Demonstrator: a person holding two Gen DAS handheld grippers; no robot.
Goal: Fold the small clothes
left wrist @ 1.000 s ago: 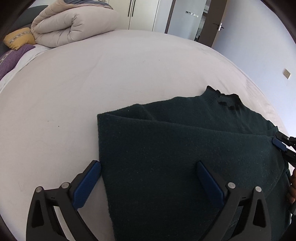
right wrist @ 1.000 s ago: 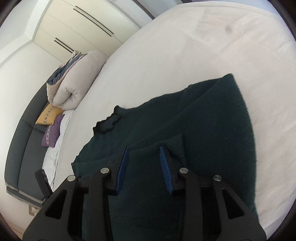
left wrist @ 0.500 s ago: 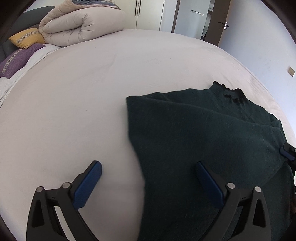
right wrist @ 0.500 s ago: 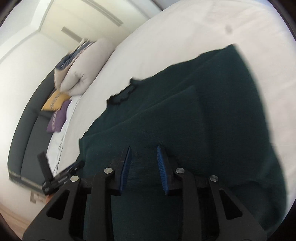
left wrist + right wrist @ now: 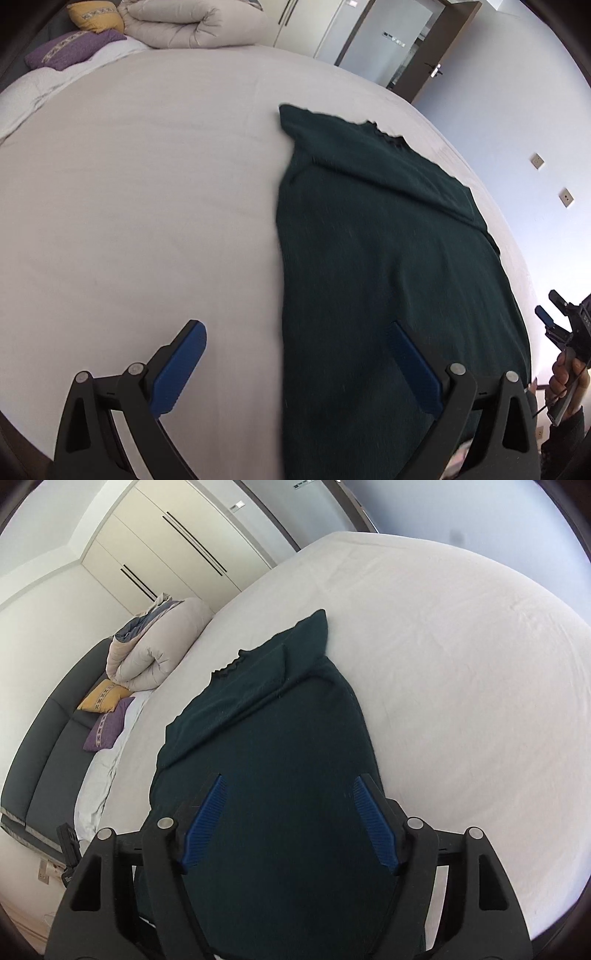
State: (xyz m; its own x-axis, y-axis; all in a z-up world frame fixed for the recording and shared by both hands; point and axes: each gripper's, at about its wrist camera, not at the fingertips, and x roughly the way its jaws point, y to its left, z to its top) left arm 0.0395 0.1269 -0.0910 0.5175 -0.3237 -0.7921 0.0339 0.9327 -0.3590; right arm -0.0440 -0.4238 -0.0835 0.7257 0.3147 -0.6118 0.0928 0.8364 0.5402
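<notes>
1. Bed [image 5: 140, 192]: a broad white sheet that carries the work. Its surface is bare to the left of the garment in the left wrist view, and to the right of it in the right wrist view.
2. Dark green sweater [image 5: 388, 258]: lies flat on the bed as a long narrow panel, with the neckline at the far end and a folded-in layer, probably a sleeve, lying across the upper part. The near end runs under both wrist cameras and toward the bed's near edge.
3. Rolled duvet [image 5: 155, 653] and two cushions [image 5: 105, 716]: lie at the head of the bed, well apart from the sweater.
4. Left hand-held gripper [image 5: 295, 369]: jaws wide apart and empty. One pad is over the bare sheet, the other over the sweater's near left part.
5. Right hand-held gripper [image 5: 291, 819]: jaws opening, with nothing pinched between them. Both pads stand over the near part of the sweater.
6. Step in hand (judged): the lengthwise folds appear laid, and the crosswise fold comes next. To do it well, take the two near corners at matching points, lift both evenly, carry the hem toward the neckline, and lower it square so the side edges line up and the tucked layer is not dragged askew.
</notes>
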